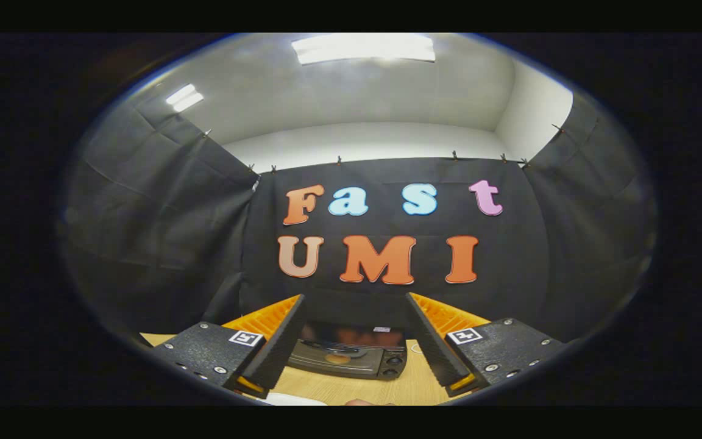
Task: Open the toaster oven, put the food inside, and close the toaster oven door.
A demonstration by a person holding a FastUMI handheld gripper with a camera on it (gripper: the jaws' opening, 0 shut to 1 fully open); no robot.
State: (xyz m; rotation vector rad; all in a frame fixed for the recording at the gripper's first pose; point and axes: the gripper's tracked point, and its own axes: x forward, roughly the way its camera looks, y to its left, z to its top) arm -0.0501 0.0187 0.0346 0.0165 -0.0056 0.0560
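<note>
In the gripper view, the gripper (354,332) was held high above a wooden table (412,387), its two fingers (278,347) spread wide apart and holding nothing. The fingers pointed forward toward the booth's black cloth wall (387,177), which ran across the back and folded round on both sides.

Between the fingers, and a little beyond their tips, sat the oven (348,353), a dark, low box standing on the table close to the wall. It was seen from above and in front. Its glass door (354,335) looked shut, with a reddish reflection in it. Two small round knobs (393,364) sat one above the other at the oven's right end.

Near the camera, a white object (293,400) and a small pinkish one (360,402) lay on the table, too cut off to identify. Above the cloth were pale walls and a bright ceiling light (363,47).
</note>
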